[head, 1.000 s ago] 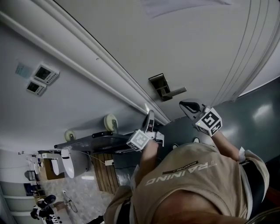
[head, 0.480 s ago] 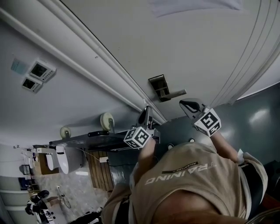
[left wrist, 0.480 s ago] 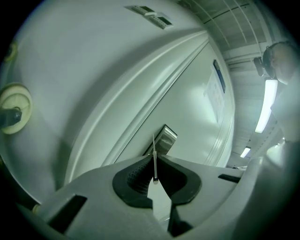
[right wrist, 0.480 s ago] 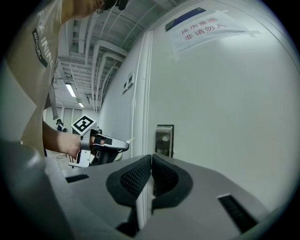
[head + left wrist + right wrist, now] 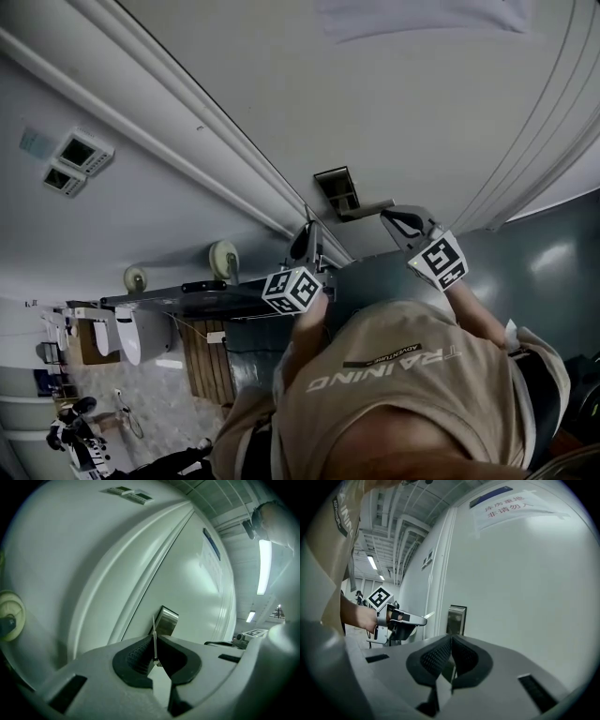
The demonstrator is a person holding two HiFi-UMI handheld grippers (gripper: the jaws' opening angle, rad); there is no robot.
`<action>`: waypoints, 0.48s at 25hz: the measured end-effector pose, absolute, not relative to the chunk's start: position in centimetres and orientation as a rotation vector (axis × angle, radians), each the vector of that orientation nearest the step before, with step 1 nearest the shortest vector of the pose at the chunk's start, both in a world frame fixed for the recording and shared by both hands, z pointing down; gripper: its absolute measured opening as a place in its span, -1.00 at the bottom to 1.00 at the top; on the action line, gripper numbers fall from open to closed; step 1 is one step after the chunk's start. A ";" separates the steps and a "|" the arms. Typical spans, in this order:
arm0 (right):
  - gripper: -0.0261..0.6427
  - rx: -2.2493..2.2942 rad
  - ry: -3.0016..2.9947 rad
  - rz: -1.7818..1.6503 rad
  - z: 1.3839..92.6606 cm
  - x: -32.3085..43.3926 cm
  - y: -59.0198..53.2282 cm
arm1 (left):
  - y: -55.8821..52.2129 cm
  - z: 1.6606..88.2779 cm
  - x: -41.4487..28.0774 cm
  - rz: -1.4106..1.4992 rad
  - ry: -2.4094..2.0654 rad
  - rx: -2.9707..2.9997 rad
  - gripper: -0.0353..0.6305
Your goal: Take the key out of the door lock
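Observation:
A steel lock plate (image 5: 336, 190) with a lever handle (image 5: 370, 208) sits on the white door (image 5: 422, 103). My left gripper (image 5: 306, 239) is just left of the plate, shut on a thin pale key (image 5: 307, 217) whose blade sticks out past the tips. In the left gripper view the key (image 5: 153, 630) rises from the left gripper (image 5: 154, 641), with the lock plate (image 5: 166, 620) behind it. My right gripper (image 5: 386, 217) is shut with its tips at the lever's free end. From the right gripper (image 5: 451, 641) I see the plate (image 5: 456, 618), the left gripper (image 5: 423, 618) and its key (image 5: 429, 615).
The moulded door frame (image 5: 187, 141) runs left of the lock. Two wall control panels (image 5: 66, 159) and a round fitting (image 5: 223, 258) are on the wall. A paper notice (image 5: 511, 506) hangs on the door. A dark table edge (image 5: 187, 300) lies by the person's body.
Both grippers have moved closer to the lock plate. The right gripper's tips have come up to the lever's end. The left gripper still holds the key.

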State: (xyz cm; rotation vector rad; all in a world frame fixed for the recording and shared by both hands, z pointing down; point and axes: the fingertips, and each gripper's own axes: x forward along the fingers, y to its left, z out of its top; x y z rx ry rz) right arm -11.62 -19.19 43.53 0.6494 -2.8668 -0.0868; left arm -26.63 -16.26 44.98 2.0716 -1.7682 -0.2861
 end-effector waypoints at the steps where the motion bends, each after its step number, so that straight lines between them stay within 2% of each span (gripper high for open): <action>1: -0.88 0.650 -2.862 -0.100 43.4 -11.6 -19.5 | -16.4 45.0 -26.7 -0.273 -1.782 2.075 -0.82; 12: -0.88 0.579 -2.885 -0.070 44.0 -12.4 -19.8 | -17.3 46.2 -26.7 -0.113 -1.881 2.089 -0.82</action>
